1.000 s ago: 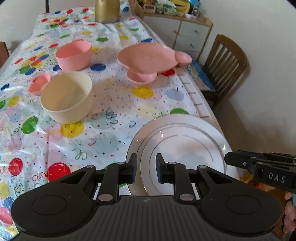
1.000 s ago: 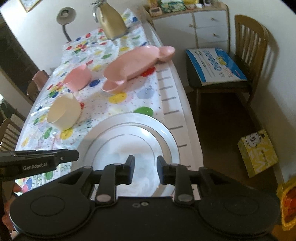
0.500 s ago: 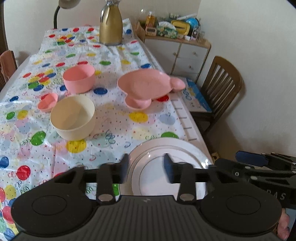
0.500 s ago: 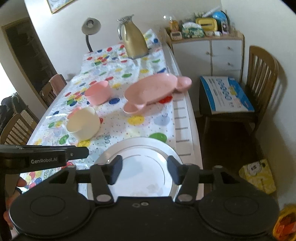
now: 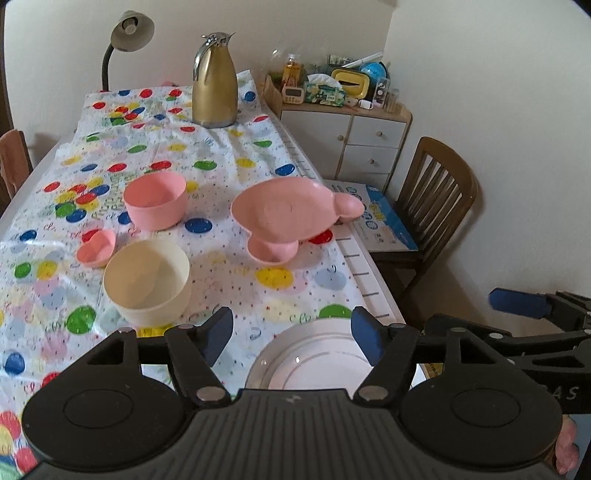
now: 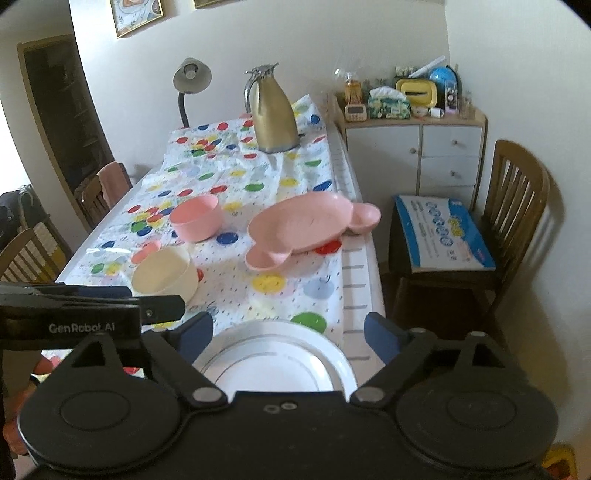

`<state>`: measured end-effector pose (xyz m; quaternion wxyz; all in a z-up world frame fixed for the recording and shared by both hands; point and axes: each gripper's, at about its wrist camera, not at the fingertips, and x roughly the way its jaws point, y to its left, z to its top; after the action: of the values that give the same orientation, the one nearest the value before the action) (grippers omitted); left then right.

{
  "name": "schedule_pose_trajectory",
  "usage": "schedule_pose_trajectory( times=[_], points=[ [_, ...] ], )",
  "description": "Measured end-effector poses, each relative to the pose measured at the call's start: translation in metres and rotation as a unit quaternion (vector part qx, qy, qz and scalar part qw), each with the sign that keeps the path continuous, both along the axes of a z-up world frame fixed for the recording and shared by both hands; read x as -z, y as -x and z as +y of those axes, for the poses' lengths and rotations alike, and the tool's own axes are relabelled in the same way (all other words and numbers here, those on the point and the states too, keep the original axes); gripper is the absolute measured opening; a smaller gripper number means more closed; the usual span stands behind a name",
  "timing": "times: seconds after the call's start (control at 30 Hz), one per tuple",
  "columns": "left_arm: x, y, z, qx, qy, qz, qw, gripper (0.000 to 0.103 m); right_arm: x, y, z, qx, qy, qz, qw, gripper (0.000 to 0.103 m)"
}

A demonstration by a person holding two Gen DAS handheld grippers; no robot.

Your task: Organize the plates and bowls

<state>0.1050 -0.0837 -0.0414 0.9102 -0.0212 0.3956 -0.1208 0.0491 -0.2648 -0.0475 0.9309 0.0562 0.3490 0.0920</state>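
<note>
A white plate (image 5: 314, 362) (image 6: 273, 358) lies at the near right corner of the dotted table. Farther back stand a cream bowl (image 5: 146, 282) (image 6: 164, 275), a pink bowl (image 5: 155, 199) (image 6: 195, 218), a small pink dish (image 5: 96, 247) (image 6: 146, 251) and a pink mouse-shaped plate (image 5: 284, 214) (image 6: 303, 225). My left gripper (image 5: 291, 332) is open and empty above the white plate's near left side. My right gripper (image 6: 288, 332) is open and empty above the plate's near side. Neither touches the plate.
A gold jug (image 5: 214, 81) (image 6: 275, 110) and a desk lamp (image 5: 127, 33) stand at the table's far end. A wooden chair (image 6: 517, 229) with a blue box (image 6: 443, 232) and a white cabinet (image 6: 410, 147) are to the right.
Both grippers have opened wide and pulled back and up from the white plate. The plate stays on the table.
</note>
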Motion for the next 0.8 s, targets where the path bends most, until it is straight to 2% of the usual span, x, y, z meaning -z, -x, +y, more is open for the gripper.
schedule_pose_trajectory(
  times=[0.07, 0.4, 0.8],
  points=[
    [-0.001, -0.009, 0.001, -0.001, -0.001, -0.004, 1.0000, 0.079, -0.003, -0.006, 0.001, 0.009, 0.007, -0.013, 1.000, 0.102],
    [0.002, -0.076, 0.014, 0.016, -0.006, -0.007, 0.9998, 0.080, -0.002, -0.064, 0.013, 0.040, 0.021, -0.015, 0.999, 0.102],
    [0.033, -0.177, 0.027, 0.031, -0.020, 0.022, 0.9991, 0.080, 0.020, -0.151, 0.028, 0.075, 0.049, 0.019, 0.996, 0.102]
  ],
)
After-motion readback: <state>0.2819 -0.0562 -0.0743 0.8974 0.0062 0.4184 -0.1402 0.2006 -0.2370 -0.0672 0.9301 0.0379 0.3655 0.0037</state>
